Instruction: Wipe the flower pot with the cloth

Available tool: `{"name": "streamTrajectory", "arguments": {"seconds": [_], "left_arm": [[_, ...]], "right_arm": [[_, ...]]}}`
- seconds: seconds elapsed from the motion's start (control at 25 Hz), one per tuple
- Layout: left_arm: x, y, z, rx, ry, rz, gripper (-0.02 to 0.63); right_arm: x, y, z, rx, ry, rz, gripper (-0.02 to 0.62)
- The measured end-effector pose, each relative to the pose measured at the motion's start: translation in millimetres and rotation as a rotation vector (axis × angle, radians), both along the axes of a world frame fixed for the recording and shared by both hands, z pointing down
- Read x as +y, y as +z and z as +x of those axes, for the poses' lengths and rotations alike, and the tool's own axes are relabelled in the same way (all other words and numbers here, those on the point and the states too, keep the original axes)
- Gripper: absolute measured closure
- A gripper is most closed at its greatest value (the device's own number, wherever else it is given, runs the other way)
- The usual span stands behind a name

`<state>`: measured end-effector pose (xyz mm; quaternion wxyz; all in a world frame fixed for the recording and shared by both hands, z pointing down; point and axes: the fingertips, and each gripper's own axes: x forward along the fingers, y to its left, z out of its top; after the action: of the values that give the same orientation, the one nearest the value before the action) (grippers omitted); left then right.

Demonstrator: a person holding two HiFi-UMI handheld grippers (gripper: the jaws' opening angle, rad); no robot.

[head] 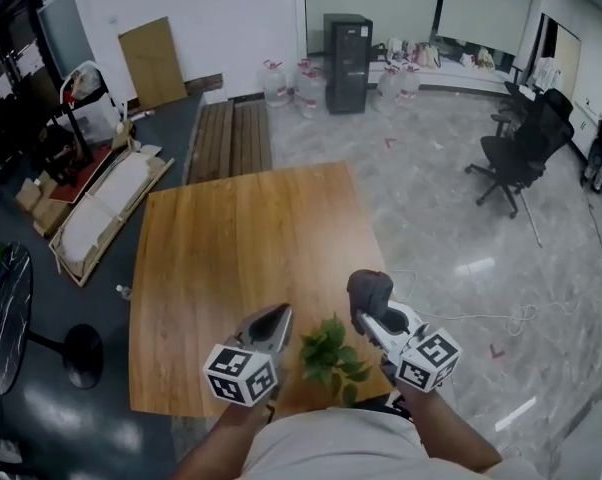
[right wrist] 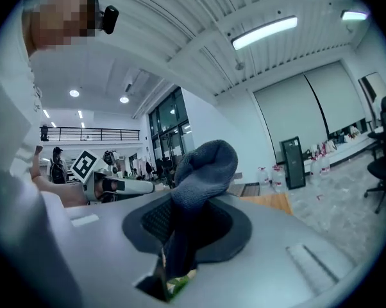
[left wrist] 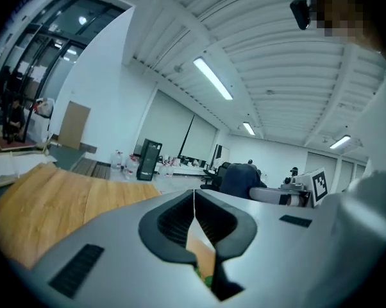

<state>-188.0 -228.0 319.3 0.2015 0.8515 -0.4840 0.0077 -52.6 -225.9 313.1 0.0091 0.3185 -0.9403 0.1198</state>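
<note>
Since my right gripper (head: 367, 316) has its jaws clenched on the grey cloth (head: 369, 288), which bulges past the tips in a rounded wad, the wiping tool is ready. My left gripper (head: 279, 315) has its jaws pressed together on nothing; in its own view the tips meet in a thin line. Both sit at the bottom centre of the head view, over the near edge of the wooden desk (head: 231, 228), with the plant (head: 331, 353) between them. I see only its green leaves. The flower pot under them is hidden in every view, so I cannot tell its shape or how it stands.

As I judge it, the wipe has not begun: the cloth looks apart from the leaves. To do it well I should bring the wad down beside the foliage, not through it, and lay it against the pot's wall. The left jaws would have to release and steady the rim, so the pot neither slides nor tips off the near edge. Light pressure, strokes around the wall.
</note>
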Motion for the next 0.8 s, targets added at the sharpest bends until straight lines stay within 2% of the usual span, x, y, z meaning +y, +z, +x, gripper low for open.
{"name": "streamTrajectory", "arguments": {"seconds": [0.16,0.36,0.56,0.8], "left_arm": [[12,-44,3,-0.037,0.014,0.095,0.600],[24,-73,-11,-0.037,-0.010,0.152,0.600],[27,-81,-23,-0.025,-0.033,0.165,0.600],[33,-82,-25,-0.037,-0.020,0.164,0.600]], "right_arm": [[11,-41,-2,-0.022,-0.006,0.076,0.534],[23,-62,-13,-0.030,-0.017,0.112,0.534],[25,-70,-21,-0.013,-0.016,0.151,0.534],[26,-72,-24,0.008,-0.010,0.171,0.534]]}}
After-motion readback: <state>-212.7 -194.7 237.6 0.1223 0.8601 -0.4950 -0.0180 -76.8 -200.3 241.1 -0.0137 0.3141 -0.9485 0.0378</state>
